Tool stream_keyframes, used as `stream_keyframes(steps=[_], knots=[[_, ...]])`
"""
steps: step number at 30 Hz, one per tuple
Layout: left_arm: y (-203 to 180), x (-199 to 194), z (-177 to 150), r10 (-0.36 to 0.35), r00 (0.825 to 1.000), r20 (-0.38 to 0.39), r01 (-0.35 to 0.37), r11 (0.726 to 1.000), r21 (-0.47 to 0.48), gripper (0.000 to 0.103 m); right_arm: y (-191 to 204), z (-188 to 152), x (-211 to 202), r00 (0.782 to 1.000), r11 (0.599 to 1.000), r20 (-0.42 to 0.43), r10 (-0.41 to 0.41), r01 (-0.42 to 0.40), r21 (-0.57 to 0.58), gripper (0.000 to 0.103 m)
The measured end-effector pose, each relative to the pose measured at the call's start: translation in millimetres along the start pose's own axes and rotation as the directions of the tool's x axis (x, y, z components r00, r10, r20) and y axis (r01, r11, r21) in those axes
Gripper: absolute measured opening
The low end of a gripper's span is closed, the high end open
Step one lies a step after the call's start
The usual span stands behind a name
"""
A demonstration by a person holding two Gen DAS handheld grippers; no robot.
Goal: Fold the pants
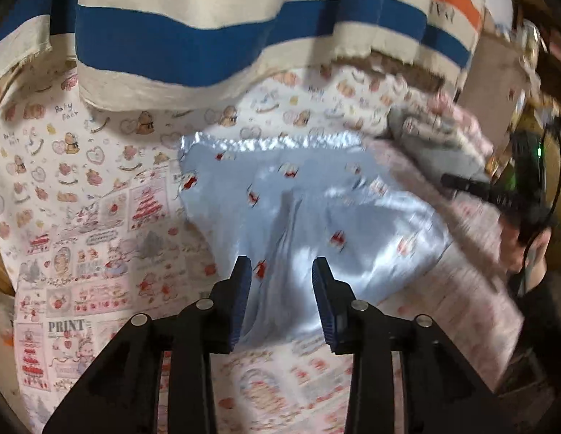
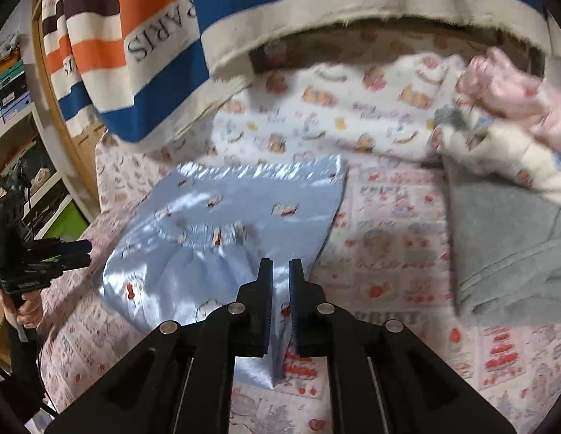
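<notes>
Lying flat on a printed bedsheet (image 1: pixel 81 238), the pale blue satin pants (image 1: pixel 309 209) look light, limp and very slippery; their glossy cloth shows soft creases and would probably slide over itself when lifted, so a pinch on a doubled edge or on the gathered waistband (image 2: pixel 208 238), where the cloth is thicker, should hold better than a pinch on a single layer. In the right wrist view they lie already doubled over, with a ruffled edge (image 2: pixel 258 168) at the far end. The left tongs (image 1: pixel 282 264) hang above the near part of the pants with a clear gap between the pads, holding nothing. The right tongs (image 2: pixel 280 264) stand almost closed over the near right corner of the pants; a fold of blue cloth shows in the narrow slot lower down, but whether the pads actually pinch it I cannot tell. A grey garment (image 2: pixel 504 249) lies well to the right, beside a heap of pink and cream clothes (image 2: pixel 504 108). A striped blanket (image 2: pixel 165 54) hangs over the far end. None of these touches the pants, so I judge the way clear.
</notes>
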State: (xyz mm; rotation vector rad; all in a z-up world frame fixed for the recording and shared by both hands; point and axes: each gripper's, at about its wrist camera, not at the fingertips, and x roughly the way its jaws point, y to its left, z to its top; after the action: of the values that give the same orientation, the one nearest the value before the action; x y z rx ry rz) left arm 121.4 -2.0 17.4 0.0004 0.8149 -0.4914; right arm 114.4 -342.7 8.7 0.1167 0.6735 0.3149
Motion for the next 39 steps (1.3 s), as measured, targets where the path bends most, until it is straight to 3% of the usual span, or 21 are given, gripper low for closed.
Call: stream_keyframes(steps=[3,5,6,9,10,12,17,23,29,39], knots=[[-21.4,-1.6,20.9,0.074,0.997,0.028,-0.076,0.996,0.051,0.041,13.3,14.5,-0.9,0.999,0.999,-0.028,0.030,-0.031,-0.022,0.017],[-33.8,6.7,33.2,0.107,0.994,0.033,-0.109,0.991,0.083,0.044,22.9,26.7,5.0,0.999,1.000,-0.033,0.010,-0.010,-0.008,0.037],[-37.4,14.0,38.6,0.123,0.992,0.026,-0.125,0.988,0.086,0.044,25.6,30.9,8.7,0.999,1.000,-0.034,-0.008,0.009,0.006,0.037],[-36.1,44.9,48.0,0.151,0.988,-0.013,-0.150,0.987,0.057,0.042,37.7,40.7,29.7,0.997,1.000,-0.071,0.003,-0.003,0.003,0.037],[-32.6,56.0,48.6,0.162,0.986,-0.036,-0.160,0.986,0.034,0.037,42.1,41.4,39.4,0.996,1.000,-0.090,-0.008,0.008,-0.003,0.037],[-27.6,75.5,46.7,0.144,0.985,-0.090,-0.144,0.990,0.008,0.030,47.8,38.8,59.0,0.990,1.000,-0.142,-0.014,0.012,-0.015,0.037],[-23.6,105.5,41.9,0.117,0.982,-0.149,-0.120,0.993,-0.012,0.027,51.1,24.6,98.8,0.963,0.999,-0.265,-0.040,0.029,-0.046,0.036],[-15.9,120.7,38.0,0.072,0.984,-0.160,-0.079,0.996,-0.038,0.025,46.0,14.3,113.5,0.967,0.997,-0.249,-0.046,0.030,-0.068,0.016],[-16.9,124.4,34.7,0.094,0.989,-0.113,-0.093,0.996,0.017,0.026,46.0,11.6,120.9,0.968,0.994,-0.241,-0.075,0.055,-0.092,0.015],[-23.0,115.7,28.9,0.149,0.986,-0.072,-0.145,0.988,0.057,0.027,40.7,9.4,116.5,0.978,0.996,-0.201,-0.048,0.031,-0.087,0.016]])
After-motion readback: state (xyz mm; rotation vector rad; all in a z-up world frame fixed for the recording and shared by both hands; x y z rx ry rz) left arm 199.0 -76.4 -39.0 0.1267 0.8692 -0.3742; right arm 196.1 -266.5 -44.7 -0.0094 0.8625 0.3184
